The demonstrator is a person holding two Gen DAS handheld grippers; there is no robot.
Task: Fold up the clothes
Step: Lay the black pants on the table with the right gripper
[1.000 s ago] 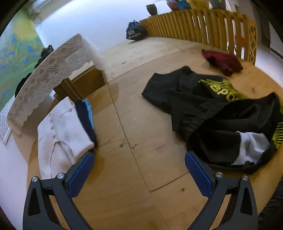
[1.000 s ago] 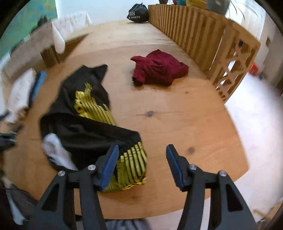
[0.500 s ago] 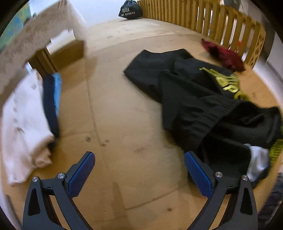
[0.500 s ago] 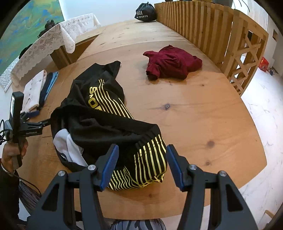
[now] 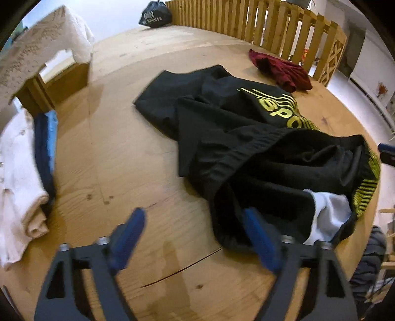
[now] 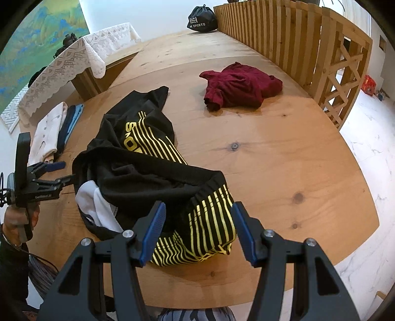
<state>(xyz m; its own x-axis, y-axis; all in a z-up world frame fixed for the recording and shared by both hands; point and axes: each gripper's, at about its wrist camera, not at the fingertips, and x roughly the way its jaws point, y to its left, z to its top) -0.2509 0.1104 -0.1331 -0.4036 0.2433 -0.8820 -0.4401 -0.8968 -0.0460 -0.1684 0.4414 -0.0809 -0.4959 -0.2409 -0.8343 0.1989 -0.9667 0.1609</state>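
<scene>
Crumpled black shorts with yellow stripes (image 6: pixel 148 172) lie on the round wooden table (image 6: pixel 284 158), white lining showing at the waistband; they also show in the left wrist view (image 5: pixel 259 153). My left gripper (image 5: pixel 195 224) is open, low at the waistband's near edge, its right finger against the black fabric. It also shows in the right wrist view (image 6: pixel 59 172). My right gripper (image 6: pixel 197 217) is open, above the striped leg end. A crumpled maroon garment (image 6: pixel 239 86) lies at the far side.
A folded stack of white, navy and blue clothes (image 5: pixel 27 170) lies at the table's left. A wooden slat railing (image 6: pixel 296 44) runs along the right. A lace-covered table (image 6: pixel 69 64) and a black sports bag (image 6: pixel 202 19) stand behind.
My left gripper has swung right and lowered towards the shorts' waistband, and its jaws have narrowed a little. My right gripper has settled closer over the striped leg end.
</scene>
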